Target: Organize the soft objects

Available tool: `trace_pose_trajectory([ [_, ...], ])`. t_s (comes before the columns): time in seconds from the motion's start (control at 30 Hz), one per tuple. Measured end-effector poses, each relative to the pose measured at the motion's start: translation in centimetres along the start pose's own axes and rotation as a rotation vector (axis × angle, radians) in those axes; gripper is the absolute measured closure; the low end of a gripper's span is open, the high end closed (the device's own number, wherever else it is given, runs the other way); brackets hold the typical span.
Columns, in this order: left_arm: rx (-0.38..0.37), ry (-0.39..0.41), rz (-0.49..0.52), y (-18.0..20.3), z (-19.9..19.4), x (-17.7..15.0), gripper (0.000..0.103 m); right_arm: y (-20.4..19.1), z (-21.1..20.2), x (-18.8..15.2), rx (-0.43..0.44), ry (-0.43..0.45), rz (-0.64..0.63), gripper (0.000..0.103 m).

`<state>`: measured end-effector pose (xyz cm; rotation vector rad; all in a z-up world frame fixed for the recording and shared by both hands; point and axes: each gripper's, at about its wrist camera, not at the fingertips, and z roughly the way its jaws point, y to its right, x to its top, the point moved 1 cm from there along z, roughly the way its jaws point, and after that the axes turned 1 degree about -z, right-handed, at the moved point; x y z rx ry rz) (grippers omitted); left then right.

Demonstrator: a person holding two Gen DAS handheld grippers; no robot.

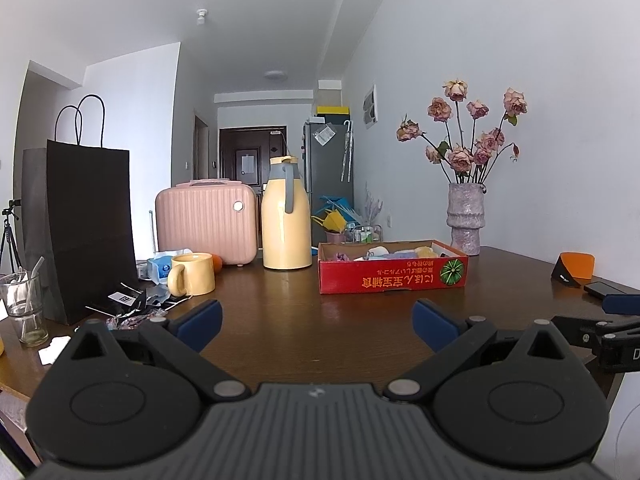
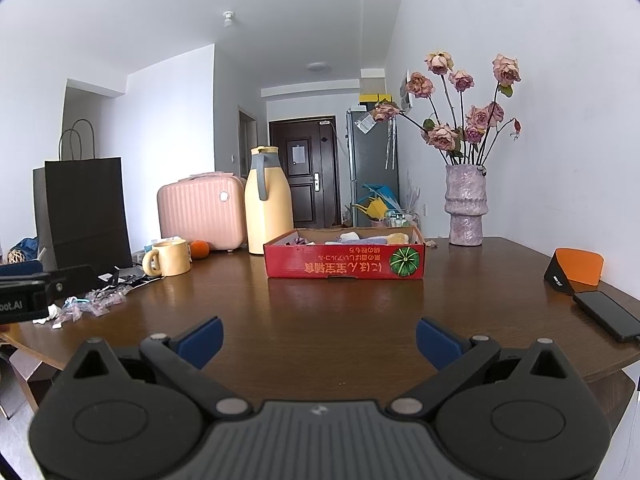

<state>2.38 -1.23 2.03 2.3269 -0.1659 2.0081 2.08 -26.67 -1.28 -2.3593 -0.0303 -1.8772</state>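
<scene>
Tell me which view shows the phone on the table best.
The right wrist view: the phone lies whole at the table's right edge, beside the orange stand. In the left wrist view only a dark sliver of it shows, partly behind the other gripper.

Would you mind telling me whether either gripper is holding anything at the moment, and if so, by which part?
Nothing is held. The left gripper and the right gripper are both open above the bare table.

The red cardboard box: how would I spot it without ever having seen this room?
Find the dark wooden table; midway across sits a shallow red cardboard box, right of the tall cream jug. Only it bears a green pumpkin picture and holds soft pastel items.
</scene>
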Motion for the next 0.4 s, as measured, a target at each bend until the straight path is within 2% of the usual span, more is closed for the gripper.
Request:
trace_pose_trajectory([
  [0.4,0.000,0.007,-0.003,0.18,-0.36,-0.21,0.000,-0.04,-0.08,-0.02,0.002,0.001,-0.005,0.000],
])
